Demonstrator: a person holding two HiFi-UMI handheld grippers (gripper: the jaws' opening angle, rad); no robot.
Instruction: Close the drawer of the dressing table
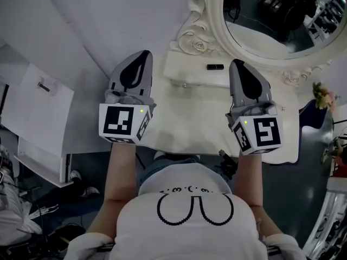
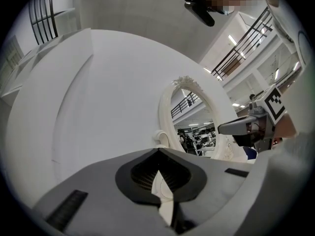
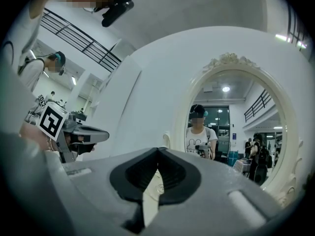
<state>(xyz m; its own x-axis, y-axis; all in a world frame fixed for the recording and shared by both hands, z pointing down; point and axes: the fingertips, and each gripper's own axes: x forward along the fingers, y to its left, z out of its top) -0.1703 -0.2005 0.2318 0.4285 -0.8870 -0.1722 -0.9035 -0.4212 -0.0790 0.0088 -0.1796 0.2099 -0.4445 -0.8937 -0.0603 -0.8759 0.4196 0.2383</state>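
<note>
A white dressing table [image 1: 190,118] stands below me with an oval mirror [image 1: 219,20] at its back. On its top sits a small white drawer box [image 1: 198,76] with a round knob [image 1: 184,84]; from above I cannot tell how far the drawer stands out. My left gripper [image 1: 145,54] hangs over the table's left part, shut and empty, short of the box. Over the right part my right gripper [image 1: 236,64] is shut and empty too. In the left gripper view the jaws [image 2: 158,150] meet at the tips, and likewise in the right gripper view [image 3: 158,149].
A small black object [image 1: 215,66] lies on top of the drawer box. A white cabinet [image 1: 40,118] stands at the left, and pink flowers [image 1: 323,95] at the table's right end. A curved white wall [image 1: 108,20] rises behind. The mirror [image 3: 231,132] reflects the person.
</note>
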